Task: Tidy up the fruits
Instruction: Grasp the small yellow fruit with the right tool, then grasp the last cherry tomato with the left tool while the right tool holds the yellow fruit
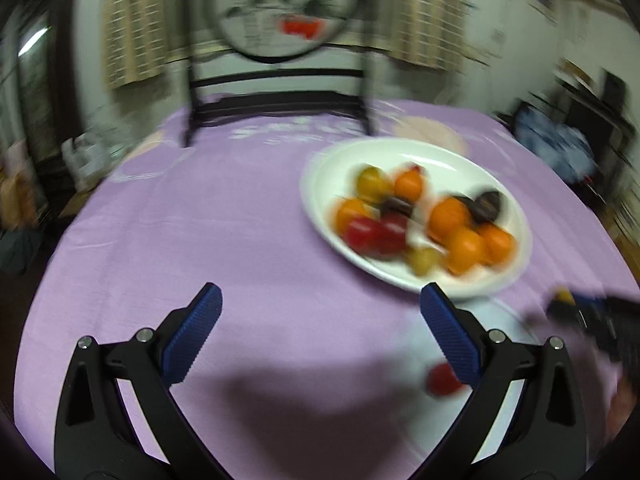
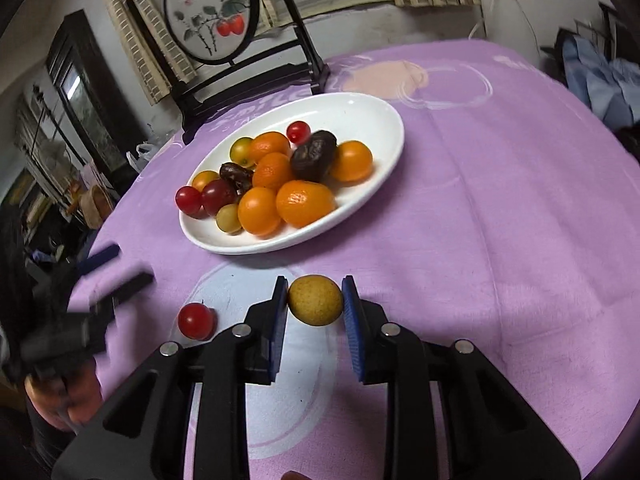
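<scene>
A white oval plate (image 2: 360, 112) on the purple tablecloth holds several oranges (image 2: 306, 203), red and yellow cherry tomatoes (image 2: 188, 199) and dark dates (image 2: 314, 156); it also shows, blurred, in the left wrist view (image 1: 328, 172). My right gripper (image 2: 315, 300) is shut on a yellow-green fruit (image 2: 315, 300), held just above the cloth in front of the plate. A loose red cherry tomato (image 2: 195, 321) lies on the cloth to its left, and shows in the left wrist view (image 1: 440, 378). My left gripper (image 1: 320, 312) is open and empty, left of the plate; it shows blurred in the right wrist view (image 2: 108, 268).
A black stand with a round painted screen (image 2: 210, 12) stands at the far edge of the table behind the plate. The tablecloth (image 2: 500, 200) covers the round table. Clutter and furniture surround the table on the left and right.
</scene>
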Demonstrator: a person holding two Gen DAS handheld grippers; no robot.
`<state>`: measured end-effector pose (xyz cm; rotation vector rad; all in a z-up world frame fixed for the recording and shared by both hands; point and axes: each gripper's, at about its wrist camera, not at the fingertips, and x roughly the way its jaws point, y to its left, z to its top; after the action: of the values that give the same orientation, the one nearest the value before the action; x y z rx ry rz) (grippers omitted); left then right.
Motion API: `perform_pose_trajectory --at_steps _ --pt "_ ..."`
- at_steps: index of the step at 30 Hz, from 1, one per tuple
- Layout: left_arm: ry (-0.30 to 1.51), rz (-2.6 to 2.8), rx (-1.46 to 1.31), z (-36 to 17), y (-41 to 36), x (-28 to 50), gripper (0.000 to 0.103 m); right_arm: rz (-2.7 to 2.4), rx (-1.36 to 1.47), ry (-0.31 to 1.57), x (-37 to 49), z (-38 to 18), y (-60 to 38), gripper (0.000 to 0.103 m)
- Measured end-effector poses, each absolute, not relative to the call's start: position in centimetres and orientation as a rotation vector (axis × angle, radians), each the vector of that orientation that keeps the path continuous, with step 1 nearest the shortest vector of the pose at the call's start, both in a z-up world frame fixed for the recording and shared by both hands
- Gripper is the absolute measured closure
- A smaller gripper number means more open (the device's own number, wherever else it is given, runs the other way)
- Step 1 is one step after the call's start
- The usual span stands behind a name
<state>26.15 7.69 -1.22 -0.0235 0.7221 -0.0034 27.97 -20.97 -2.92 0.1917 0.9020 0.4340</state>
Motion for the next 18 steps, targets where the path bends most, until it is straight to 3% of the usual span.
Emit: perform_pose_trajectory --at_steps 5,7,9,18 --pt "0.769 -0.233 0.068 -2.5 3.3 24.1 0.01 0.443 0.205 0.926 28.0 -3.2 -20.4 0.076" --pt "0.794 -0.282 0.096 -3.3 2.1 23.8 0.018 0.445 0.204 0.927 27.8 -3.2 -20.3 0.076" --pt "0.815 -0.297 0.134 -4.0 1.2 23.8 0.032 0.451 0.201 0.929 27.6 -3.1 -20.2 0.076" --pt "0.846 -0.293 0.153 -5.3 0.7 24.4 0.059 0.459 0.189 0.932 27.2 -3.3 -20.0 0.076"
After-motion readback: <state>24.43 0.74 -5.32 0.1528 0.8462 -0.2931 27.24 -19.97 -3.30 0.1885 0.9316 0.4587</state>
